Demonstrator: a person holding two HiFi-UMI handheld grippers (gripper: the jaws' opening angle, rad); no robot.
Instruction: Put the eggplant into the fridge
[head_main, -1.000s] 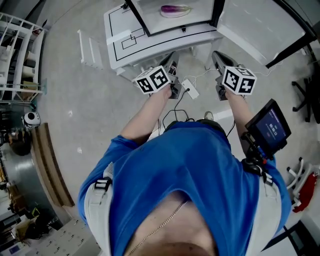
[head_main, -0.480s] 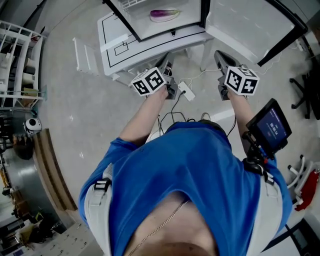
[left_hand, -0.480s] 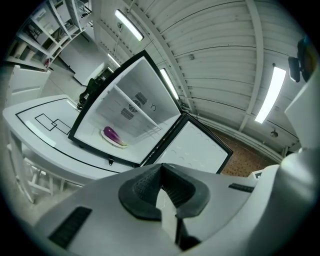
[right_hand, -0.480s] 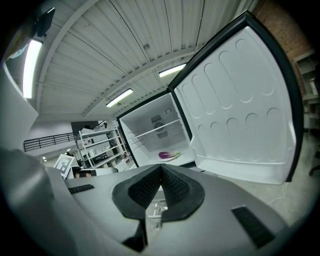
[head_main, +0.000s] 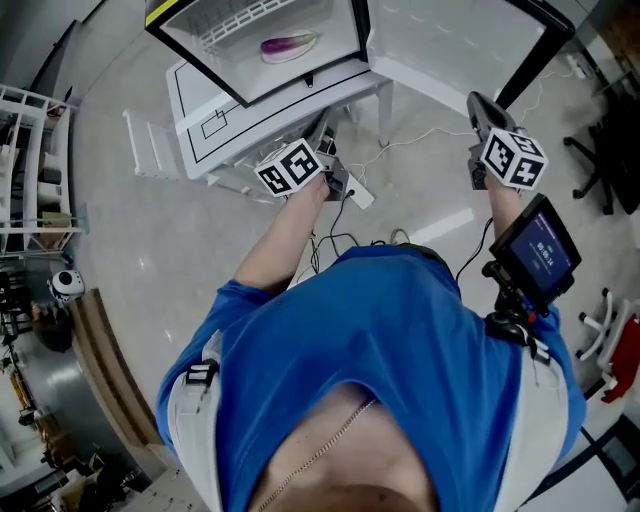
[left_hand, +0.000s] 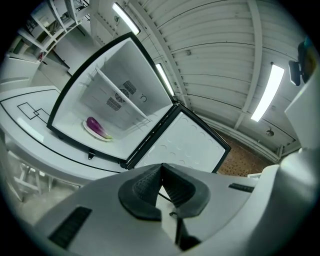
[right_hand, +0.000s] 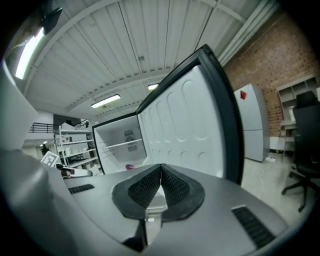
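Purple eggplant (head_main: 288, 44) lies on a white plate (left_hand: 92, 133) inside the small white fridge (head_main: 335, 25); placement is judged complete. Left gripper (left_hand: 161, 167) and right gripper (right_hand: 161, 167) are both closed and empty. The white fridge door (head_main: 450, 50) stands open; only closing it may be left.

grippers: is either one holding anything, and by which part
Nothing is held. The left gripper and the right gripper are both shut and empty; the eggplant lies inside the open fridge, apart from both.
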